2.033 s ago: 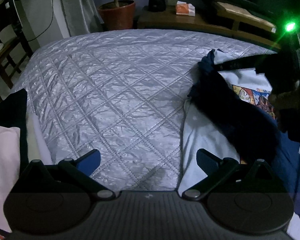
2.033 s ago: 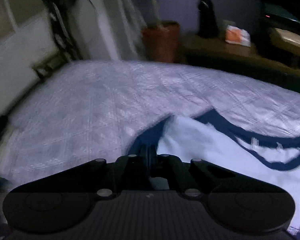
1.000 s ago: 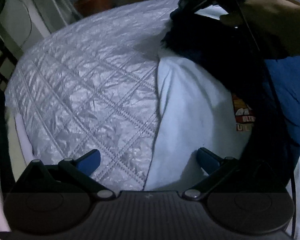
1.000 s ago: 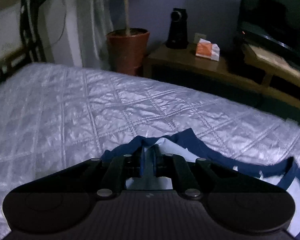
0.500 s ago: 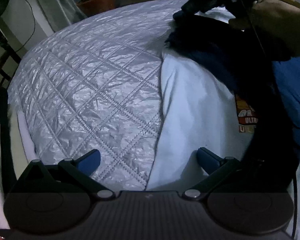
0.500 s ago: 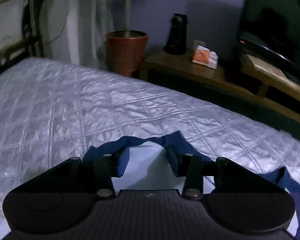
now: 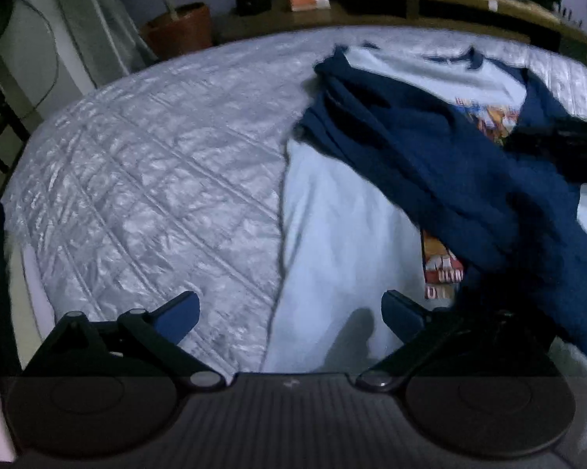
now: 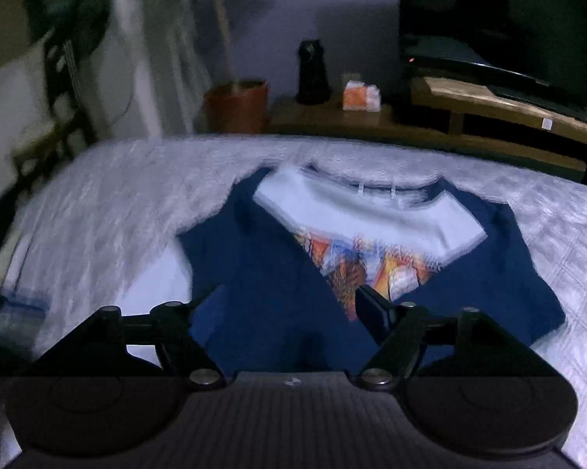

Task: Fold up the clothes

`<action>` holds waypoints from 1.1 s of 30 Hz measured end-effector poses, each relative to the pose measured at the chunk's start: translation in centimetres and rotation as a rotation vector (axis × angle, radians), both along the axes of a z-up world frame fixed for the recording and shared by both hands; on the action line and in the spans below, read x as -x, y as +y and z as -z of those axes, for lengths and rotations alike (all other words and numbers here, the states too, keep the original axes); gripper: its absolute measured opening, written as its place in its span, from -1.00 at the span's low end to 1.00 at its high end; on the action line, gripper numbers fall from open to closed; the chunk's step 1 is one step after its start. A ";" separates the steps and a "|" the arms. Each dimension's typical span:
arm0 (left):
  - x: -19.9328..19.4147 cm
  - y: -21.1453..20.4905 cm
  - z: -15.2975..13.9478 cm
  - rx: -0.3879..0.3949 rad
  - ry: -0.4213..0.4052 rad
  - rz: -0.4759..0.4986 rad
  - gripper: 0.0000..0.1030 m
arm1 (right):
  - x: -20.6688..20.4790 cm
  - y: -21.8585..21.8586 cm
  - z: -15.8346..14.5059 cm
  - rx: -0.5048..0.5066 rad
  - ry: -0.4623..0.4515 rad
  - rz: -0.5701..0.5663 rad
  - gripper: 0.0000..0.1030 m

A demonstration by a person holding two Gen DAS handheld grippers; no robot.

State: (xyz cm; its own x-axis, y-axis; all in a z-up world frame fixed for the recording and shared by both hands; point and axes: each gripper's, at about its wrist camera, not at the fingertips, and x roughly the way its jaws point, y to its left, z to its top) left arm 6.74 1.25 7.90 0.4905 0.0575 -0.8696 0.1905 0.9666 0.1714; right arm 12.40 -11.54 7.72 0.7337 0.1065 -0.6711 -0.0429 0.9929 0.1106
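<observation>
Pale-blue raglan T-shirt with navy sleeves and a colourful chest print [image 8: 371, 219]: it lies on the silver quilted bedspread [image 7: 145, 179], toward the bed's right side, collar at the far edge, hem at the near edge. 1 navy sleeve [image 7: 430, 156] is laid diagonally across the chest, covering part of the print.

Nearest, the left gripper [image 7: 289, 308] hovers released over the shirt's left side edge close to the hem, jaws wide, nothing between them. The right gripper [image 8: 289, 305] hangs above the folded sleeve; its jaws are opening, with cloth below them but none pinched.

Beyond the bed's far edge stand a terracotta plant pot [image 8: 236, 103], a dark speaker [image 8: 313, 74] and an orange-and-white box [image 8: 361, 95] on a low wooden shelf [image 8: 488, 101].

The step in hand appears to be folding the left side inward. To do it well, pinch both layers at the edge, lift only enough to clear the quilt, and carry the edge across parallel to the shirt's centre line, so the sleeve stays flat.
</observation>
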 end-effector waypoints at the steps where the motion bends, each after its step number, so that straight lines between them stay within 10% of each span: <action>1: -0.1 -0.3 0.4 -0.022 0.013 0.008 0.94 | 1.7 0.4 0.0 -0.008 0.021 -0.013 0.54; 10: -0.8 1.1 0.3 -0.043 -0.001 -0.043 0.98 | 13.7 9.2 0.1 0.031 0.114 -0.359 0.61; 16: -0.8 2.5 -0.5 -0.031 -0.018 -0.087 0.98 | 14.4 14.1 2.4 0.175 0.121 -0.475 0.61; 22: -0.9 2.4 -0.4 -0.033 -0.009 -0.070 0.98 | 14.6 15.4 3.5 0.185 0.163 -0.559 -1.00; 29: -0.5 2.4 -0.9 -0.025 -0.012 -0.065 0.98 | 16.7 15.4 3.2 0.130 0.232 -0.613 -1.00; 33: -0.7 2.9 -1.5 -0.022 -0.024 -0.080 0.98 | 16.6 15.3 2.0 0.180 0.167 -0.591 -0.64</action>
State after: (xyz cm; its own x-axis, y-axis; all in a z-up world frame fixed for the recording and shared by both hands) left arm 7.44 4.16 9.40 0.5040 0.1161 -0.8558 0.1084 0.9746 0.1961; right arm -4.18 3.79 5.69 0.4698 0.3361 -0.8163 -0.5856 0.8106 -0.0033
